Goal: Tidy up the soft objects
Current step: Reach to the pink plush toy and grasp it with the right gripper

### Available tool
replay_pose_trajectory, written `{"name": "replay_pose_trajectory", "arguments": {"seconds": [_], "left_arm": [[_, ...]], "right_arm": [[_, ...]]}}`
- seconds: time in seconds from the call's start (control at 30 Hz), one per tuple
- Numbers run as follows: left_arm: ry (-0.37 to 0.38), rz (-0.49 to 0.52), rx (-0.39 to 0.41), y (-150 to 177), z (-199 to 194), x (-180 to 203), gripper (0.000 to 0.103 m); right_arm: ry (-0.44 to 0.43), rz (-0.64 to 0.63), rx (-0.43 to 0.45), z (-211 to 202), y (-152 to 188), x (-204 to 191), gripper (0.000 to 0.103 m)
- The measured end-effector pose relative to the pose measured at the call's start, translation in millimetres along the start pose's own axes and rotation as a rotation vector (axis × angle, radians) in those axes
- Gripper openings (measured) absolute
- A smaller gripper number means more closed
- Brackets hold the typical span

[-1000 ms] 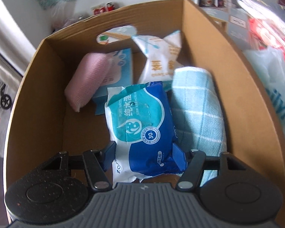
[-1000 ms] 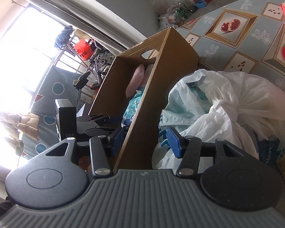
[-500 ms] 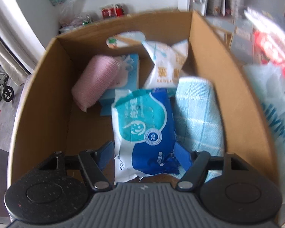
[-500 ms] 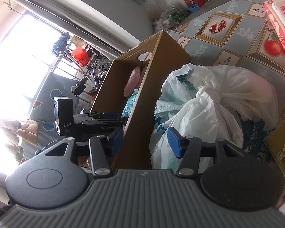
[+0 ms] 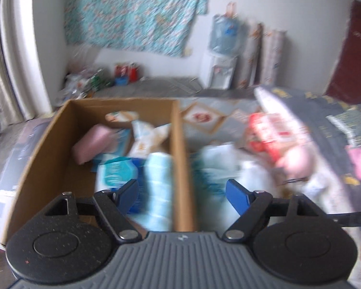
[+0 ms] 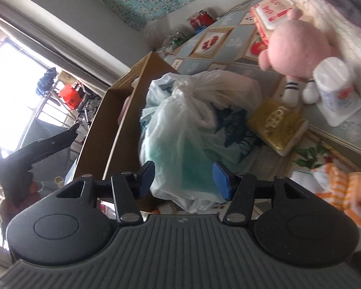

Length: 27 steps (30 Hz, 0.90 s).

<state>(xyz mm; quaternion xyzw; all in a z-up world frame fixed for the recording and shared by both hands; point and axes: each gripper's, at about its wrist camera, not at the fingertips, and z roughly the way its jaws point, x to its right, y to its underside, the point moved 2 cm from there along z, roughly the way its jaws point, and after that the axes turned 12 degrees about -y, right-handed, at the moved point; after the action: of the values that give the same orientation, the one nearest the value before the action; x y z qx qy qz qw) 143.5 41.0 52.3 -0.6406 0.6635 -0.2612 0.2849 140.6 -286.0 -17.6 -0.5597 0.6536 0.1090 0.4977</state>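
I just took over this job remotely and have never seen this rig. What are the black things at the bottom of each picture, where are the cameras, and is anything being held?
A person carries two handheld grippers; each camera sits on one and looks out along its blue-padded fingers. The left gripper is open and empty above the cardboard box, which holds a blue wipes pack, a light blue towel and a pink roll. The right gripper is open, its fingers either side of a white plastic bag beside the box, not squeezing it. A pink plush toy lies further back.
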Motion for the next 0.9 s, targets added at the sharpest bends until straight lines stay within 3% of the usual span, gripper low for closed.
{"name": "replay_pose_trajectory", "arguments": {"seconds": [0.17,0.4,0.57,0.67,0.9], "left_arm": [[0.076,0.021,0.054,19.5,-15.0,53.3,0.081],[0.162,0.068,0.037,41.3,0.2,120.1,0.08],[0.189,0.088,0.087,34.5,14.1,164.3,0.08],[0.196,0.083,0.098,26.9,35.3,187.0,0.08],[0.188,0.06,0.022,19.5,96.3,216.2,0.068]], "right_arm": [[0.075,0.014,0.075,-37.6,6.3,21.3,0.053],[0.137,0.013,0.117,-69.2,-5.5,44.3,0.053],[0.116,-0.048,0.161,-73.8,-66.1,42.8,0.053],[0.124,-0.061,0.156,-56.3,-112.4,50.6,0.053],[0.203,0.009,0.108,16.3,-191.8,109.5,0.053]]}}
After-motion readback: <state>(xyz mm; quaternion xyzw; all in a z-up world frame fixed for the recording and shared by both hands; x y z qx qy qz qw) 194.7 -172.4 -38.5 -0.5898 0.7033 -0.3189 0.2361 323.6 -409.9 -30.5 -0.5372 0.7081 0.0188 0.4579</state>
